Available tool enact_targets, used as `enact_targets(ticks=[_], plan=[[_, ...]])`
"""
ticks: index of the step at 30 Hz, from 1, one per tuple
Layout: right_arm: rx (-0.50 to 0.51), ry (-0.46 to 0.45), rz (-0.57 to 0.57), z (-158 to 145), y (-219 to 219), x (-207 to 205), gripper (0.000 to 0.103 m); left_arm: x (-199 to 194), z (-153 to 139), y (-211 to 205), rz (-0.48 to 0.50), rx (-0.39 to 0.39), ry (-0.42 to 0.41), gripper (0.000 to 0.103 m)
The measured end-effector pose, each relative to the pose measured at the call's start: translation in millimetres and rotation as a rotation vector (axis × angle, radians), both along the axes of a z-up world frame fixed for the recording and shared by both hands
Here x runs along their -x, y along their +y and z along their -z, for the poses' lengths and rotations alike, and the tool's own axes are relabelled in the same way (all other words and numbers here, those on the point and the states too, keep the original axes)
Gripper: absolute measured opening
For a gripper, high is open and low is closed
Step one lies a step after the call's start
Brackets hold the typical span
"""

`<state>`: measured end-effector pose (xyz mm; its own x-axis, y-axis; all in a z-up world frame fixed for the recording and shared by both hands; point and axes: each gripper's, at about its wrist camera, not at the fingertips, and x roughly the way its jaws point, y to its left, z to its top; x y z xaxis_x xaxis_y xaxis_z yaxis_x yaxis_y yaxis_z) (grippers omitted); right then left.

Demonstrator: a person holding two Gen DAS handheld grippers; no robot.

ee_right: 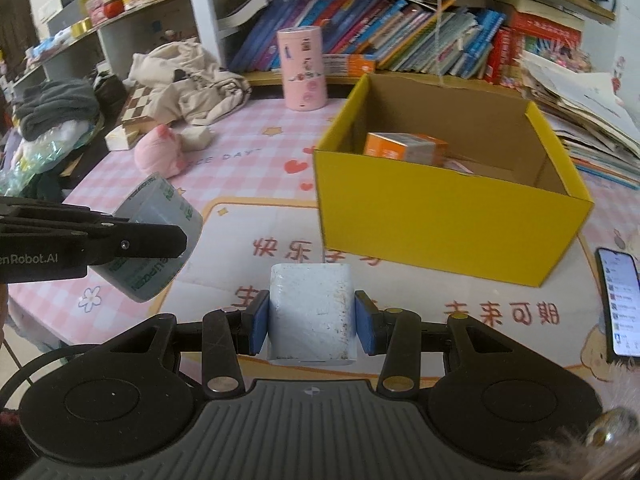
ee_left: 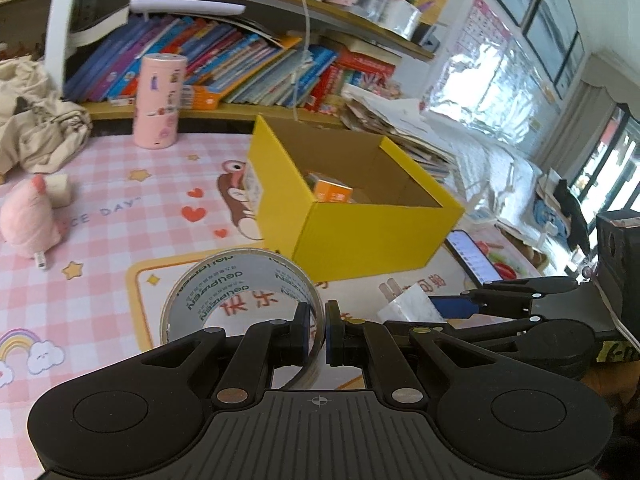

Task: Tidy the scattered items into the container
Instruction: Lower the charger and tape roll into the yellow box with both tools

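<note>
Desk w/ pink checked mat (ee_right: 248, 152) fills most of both views, cartoon prints and red characters on it. Behind it a bookshelf (ee_right: 400, 40) packed w/ leaning books, loose paper stack to its right.

Yellow box (ee_right: 448, 224), open top, brown cardboard inside, sits on the mat right of centre. Inside it an orange carton (ee_right: 404, 146) lies near the back-left wall; something pale beside it, can't tell what.

Crumpled beige cloth (ee_right: 192, 80) at the mat's far left edge. Pink cylinder tin (ee_right: 304, 68) stands upright in front of the shelf, just left of the box's back corner. Pink plush toy (ee_right: 160, 152) lies on the mat near the cloth, well apart from the box.

Left gripper (ee_left: 318, 334): jaws pinched nearly together on the wall of a clear tape roll (ee_left: 240, 296), 1 pad inside the ring, 1 outside. Roll is held off the mat, near side of the box; in the right wrist view it hangs tilted at left.

Right gripper (ee_right: 311, 322): jaws part-way apart, both blue pads pressed on the sides of a white charger block (ee_right: 310, 312), held upright above the mat, just short of the box's near wall. Prongs show in the left wrist view.

Phone (ee_right: 618, 300), screen lit, lies flat right of the box.
</note>
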<state>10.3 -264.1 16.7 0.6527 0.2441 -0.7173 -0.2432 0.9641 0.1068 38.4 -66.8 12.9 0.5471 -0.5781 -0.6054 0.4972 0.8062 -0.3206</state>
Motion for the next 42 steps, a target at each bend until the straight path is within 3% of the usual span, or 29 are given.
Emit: enact_targets(ticks=[15,25,30,42], plan=[[-0.010,-0.015,0.119,-6,-47,8,0.041,-9,-7,-47,0.111,0.000,-0.015,0.006],[-0.030,-0.069,0.141,-24,-79,-2,0.041,-24,-24,-76,0.124,0.033,-0.056,0.006],[-0.030,-0.109,0.112,-36,-94,-21,0.041,-36,-38,-93,0.121,0.066,-0.092,0.006],[-0.044,-0.187,0.033,-48,-134,-86,0.041,-82,-55,-135,0.063,0.047,-0.161,0.006]])
